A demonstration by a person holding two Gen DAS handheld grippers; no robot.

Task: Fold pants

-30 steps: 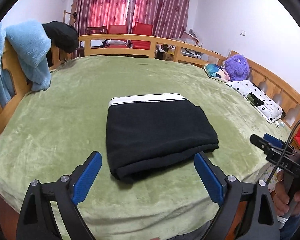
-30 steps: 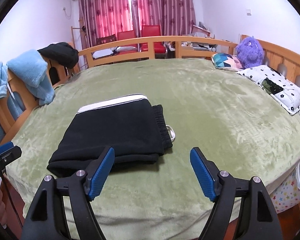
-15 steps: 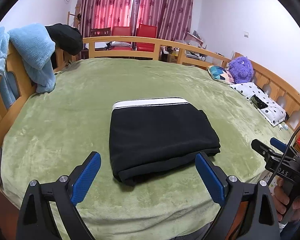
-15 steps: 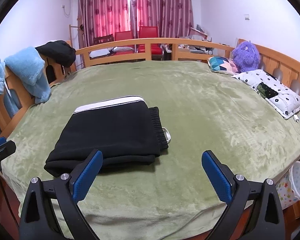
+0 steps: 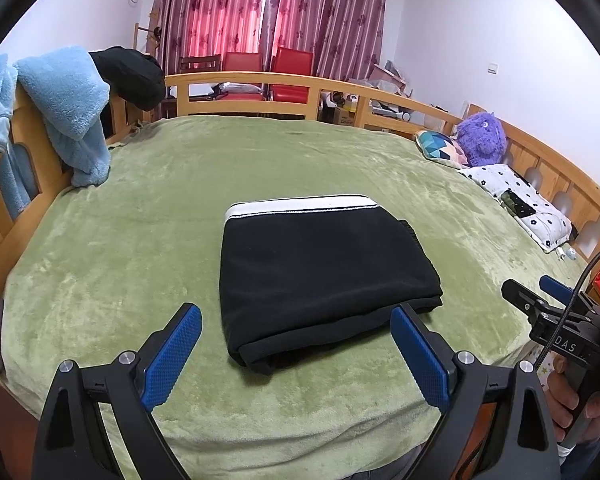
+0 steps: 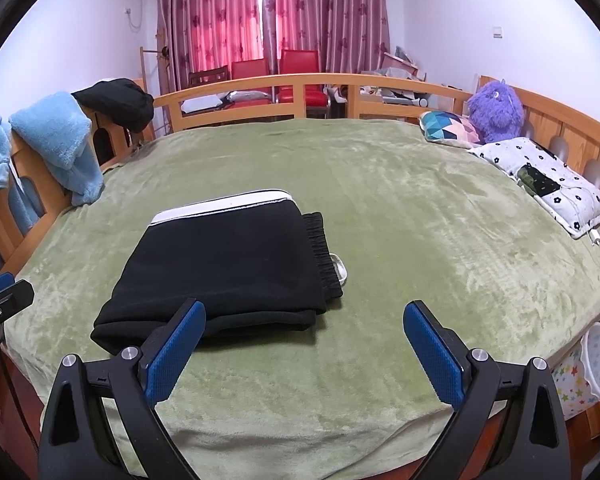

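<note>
One pair of black pants (image 5: 320, 276), folded to a compact rectangular stack, lying flat on the green plush blanket (image 5: 140, 240) of the bed, near the edge closest to the cameras. White waistband stripe on the far side; thick rounded fold on the near side; ribbed cuff edge and a pale bit, too small to name, showing at the right side in the right wrist view. Layers sit square over one another, so the stack holds its shape without help, and the folding looks complete or nearly so.

Two tools. Left tool (image 5: 296, 356): jaws spread wide, holding nothing, apart from the cloth, hanging over the near edge of the bed with the stack showing between its blue pads (image 5: 172, 356). Right tool (image 6: 300, 352): likewise spread and empty, lined up to the right of the stack, its left pad overlapping the near right corner in view, contact not evident. Both held back, probably because no further grasp is needed.

Also present, clear of the work: light blue fleece (image 5: 68, 108) and a dark garment (image 5: 128, 76) draped on the wooden bed rail (image 5: 252, 80); purple plush toy (image 6: 496, 112), patterned cushion (image 6: 448, 128) and floral pillow (image 6: 548, 180) along the right side
</note>
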